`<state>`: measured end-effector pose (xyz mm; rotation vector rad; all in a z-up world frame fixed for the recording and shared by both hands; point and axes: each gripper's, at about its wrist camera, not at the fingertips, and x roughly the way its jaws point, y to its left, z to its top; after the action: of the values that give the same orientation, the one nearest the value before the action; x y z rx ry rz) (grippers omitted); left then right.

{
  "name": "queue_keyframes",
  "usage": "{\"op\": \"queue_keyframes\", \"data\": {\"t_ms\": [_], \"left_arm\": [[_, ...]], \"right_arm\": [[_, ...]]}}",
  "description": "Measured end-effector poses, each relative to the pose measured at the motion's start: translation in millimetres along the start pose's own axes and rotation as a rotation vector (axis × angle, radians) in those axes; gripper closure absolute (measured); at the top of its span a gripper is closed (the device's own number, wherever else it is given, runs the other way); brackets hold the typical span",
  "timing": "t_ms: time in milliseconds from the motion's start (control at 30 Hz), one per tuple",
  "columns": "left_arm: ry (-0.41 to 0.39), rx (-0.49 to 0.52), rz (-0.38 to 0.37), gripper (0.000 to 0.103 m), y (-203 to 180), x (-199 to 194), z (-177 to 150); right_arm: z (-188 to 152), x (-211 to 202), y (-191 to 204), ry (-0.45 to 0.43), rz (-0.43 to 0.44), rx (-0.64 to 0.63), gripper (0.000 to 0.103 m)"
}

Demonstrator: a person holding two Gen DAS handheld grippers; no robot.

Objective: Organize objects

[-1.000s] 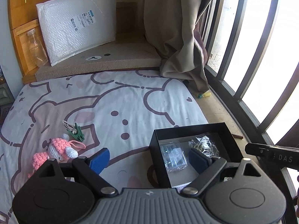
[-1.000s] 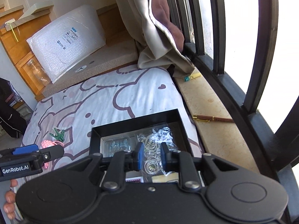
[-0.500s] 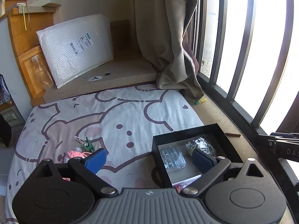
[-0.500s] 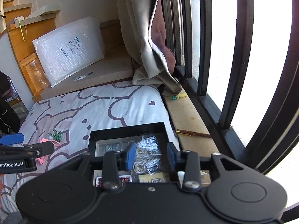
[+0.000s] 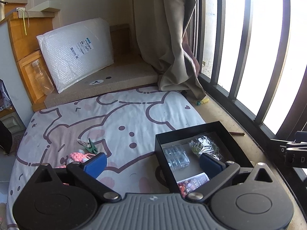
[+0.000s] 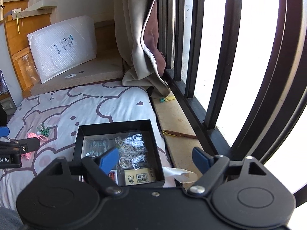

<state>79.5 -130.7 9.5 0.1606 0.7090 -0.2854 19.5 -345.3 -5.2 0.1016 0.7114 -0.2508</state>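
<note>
A black open box (image 5: 184, 132) (image 6: 115, 127) sits on the patterned mattress by the window ledge. It holds a clear plastic case (image 5: 175, 154), a bag of rings and bands (image 6: 132, 149) and printed cards (image 6: 139, 178). A pink crochet toy (image 5: 78, 157) (image 6: 31, 135) and a green clip (image 5: 92, 147) (image 6: 45, 130) lie on the mattress to the left. My left gripper (image 5: 153, 163) is open and empty, above the box's left wall. My right gripper (image 6: 155, 158) is open and empty, above the box's right side.
A bubble-wrap parcel (image 5: 76, 51) leans at the back on a beige cushion (image 5: 107, 80). A curtain (image 5: 172, 38) hangs by black window bars (image 6: 216, 57). A brown pen (image 6: 180, 133) and a small yellow item (image 5: 201, 102) lie on the wooden ledge. A clear bottle (image 5: 41, 76) stands by the wooden cabinet.
My right gripper opened from shut to wide open. Both grippers rose and drew back from the box.
</note>
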Motion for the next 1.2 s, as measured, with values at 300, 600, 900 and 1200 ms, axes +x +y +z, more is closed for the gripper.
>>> {"op": "queue_keyframes", "data": {"t_ms": [300,600,900,1200], "left_arm": [[0.023,-0.026,-0.001,0.001,1,4,-10],[0.04,-0.02,0.004,0.0,0,12,-15],[0.054,-0.045,0.008,0.0,11,20,-18],[0.072,-0.088,0.038,0.0,38,28,-23]], "right_arm": [[-11,4,-1,0.015,-0.044,-0.007,0.0],[-14,6,0,0.016,-0.056,-0.005,0.0],[-16,13,1,0.028,-0.08,-0.01,0.0],[-16,25,11,0.048,-0.071,-0.019,0.0]]}}
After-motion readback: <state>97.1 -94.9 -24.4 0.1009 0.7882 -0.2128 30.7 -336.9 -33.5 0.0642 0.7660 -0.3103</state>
